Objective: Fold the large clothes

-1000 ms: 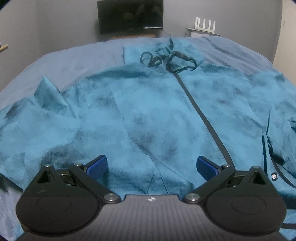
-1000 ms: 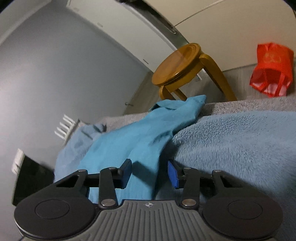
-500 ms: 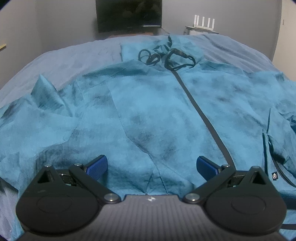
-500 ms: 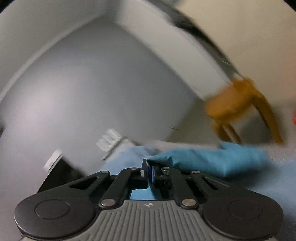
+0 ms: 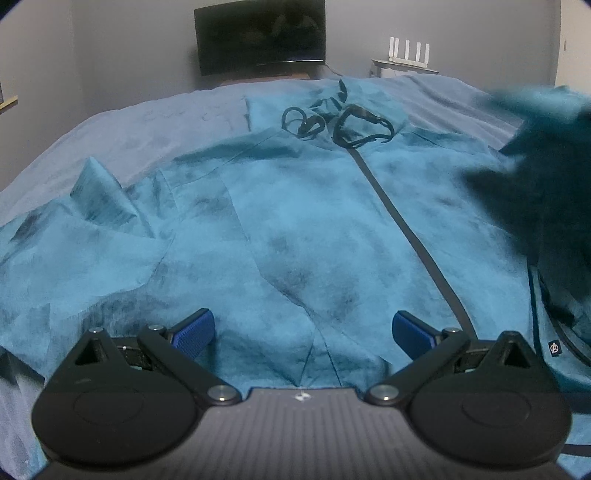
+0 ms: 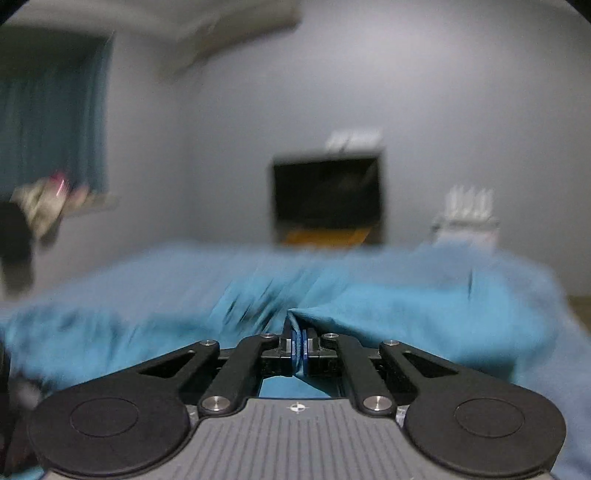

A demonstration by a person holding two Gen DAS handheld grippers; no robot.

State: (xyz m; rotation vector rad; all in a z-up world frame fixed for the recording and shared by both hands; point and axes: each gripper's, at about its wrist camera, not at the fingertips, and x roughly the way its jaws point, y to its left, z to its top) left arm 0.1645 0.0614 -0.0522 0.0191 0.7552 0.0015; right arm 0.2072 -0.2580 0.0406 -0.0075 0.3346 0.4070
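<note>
A teal jacket [image 5: 280, 229] lies spread, zipper up, over the grey-blue bed [image 5: 166, 114]. Beyond the bed stand a dark monitor [image 5: 260, 35] and a white router [image 5: 406, 55]. The left gripper [image 5: 301, 328] hovers over the jacket's hem, jaws wide; the right gripper [image 6: 300, 349] pinches a fold of the jacket.

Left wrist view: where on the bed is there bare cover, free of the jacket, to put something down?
Bare bed cover shows at the far left, between the jacket and the wall under the monitor. A second bare strip lies far right, near the router. The middle is crowded: jacket, zipper, drawcords.
</note>
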